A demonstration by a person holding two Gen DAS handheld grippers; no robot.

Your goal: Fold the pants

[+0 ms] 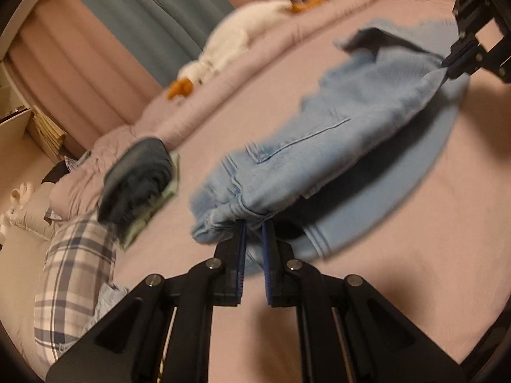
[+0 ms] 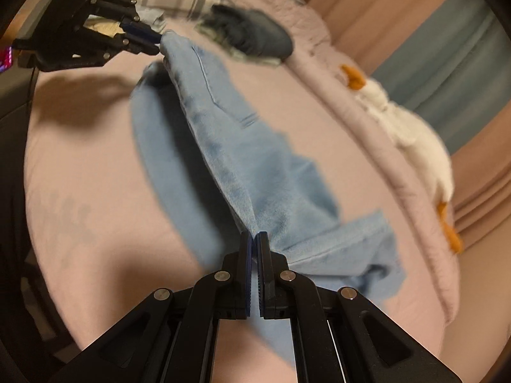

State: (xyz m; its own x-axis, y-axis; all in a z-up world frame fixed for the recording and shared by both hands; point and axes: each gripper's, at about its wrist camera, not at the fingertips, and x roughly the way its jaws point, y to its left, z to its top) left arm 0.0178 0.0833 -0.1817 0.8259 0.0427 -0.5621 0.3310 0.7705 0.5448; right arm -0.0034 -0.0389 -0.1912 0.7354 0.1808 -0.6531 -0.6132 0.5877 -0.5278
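Here, seen from two wrist cameras over a bed (image 1: 399, 287) covered in a pink sheet. Held up between two claws: light blue denim pants (image 1: 319, 146), already doubled lengthwise, one layer lifted and a second lying flat on the sheet underneath. Left claw (image 1: 254, 223) clamped tight on the waistband end, belt loops and a pocket seam showing just ahead of its blue pads. Right claw (image 2: 254, 239) pinched together on the leg end, the frayed hem spilling out just beyond and to its right. Long axis of the pants stretched straight from one claw to the other, so each claw faced its partner along the cloth: right claw (image 1: 460, 57) visible at the far end in the left view, left claw (image 2: 153, 40) at the far end in the right view. Lifted layer sagging slightly in the middle, clear of the sheet, the lower layer offset to one side beneath it. Neither claw nearer the middle; each at its own end. Beyond the left claw, well apart from the pants, a dark folded garment (image 1: 137, 178) on a green one. Farther back, a white plush goose (image 1: 230, 48) along a rolled quilt. Probably the next fold hinges on bringing one end over toward the other along that axis. Both views blurred.
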